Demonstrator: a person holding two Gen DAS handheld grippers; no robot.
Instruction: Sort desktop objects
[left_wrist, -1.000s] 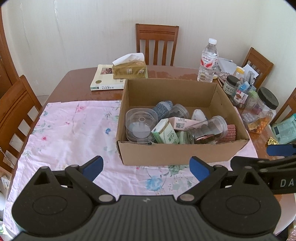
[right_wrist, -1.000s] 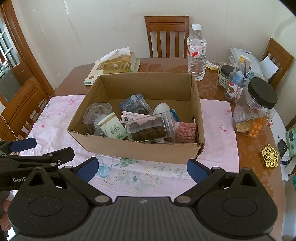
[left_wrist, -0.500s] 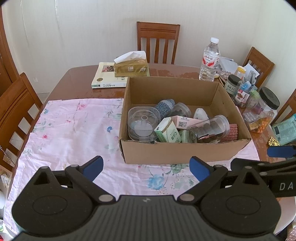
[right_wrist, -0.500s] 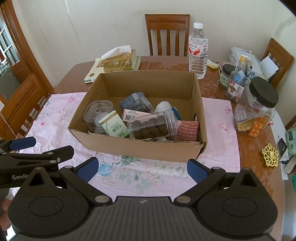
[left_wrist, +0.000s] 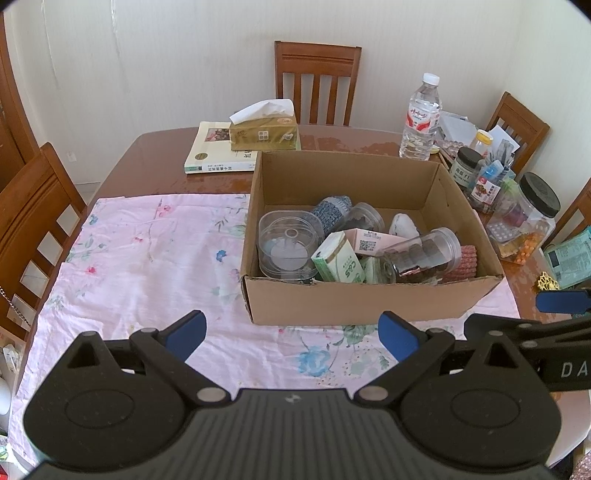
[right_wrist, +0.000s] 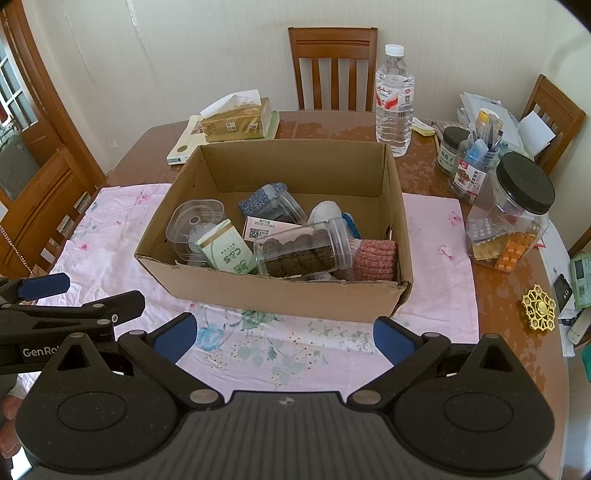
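On the pink cloth, beyond both grippers: cardboard box (right_wrist: 280, 295) holding the clutter. Cookie jar (right_wrist: 303, 247) lies on its side at the near wall, long axis left-right. Right gripper (right_wrist: 282, 336) nearer; left gripper (left_wrist: 291, 334) likewise spread wide, empty.

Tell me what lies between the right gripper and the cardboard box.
Only bare floral cloth separates the right gripper from the cardboard box, seen in the right wrist view.

"C&S" on the green-white carton (right_wrist: 226, 246); "GenRo" on the left gripper (right_wrist: 51, 314); "DA" on the right gripper (left_wrist: 554, 321).
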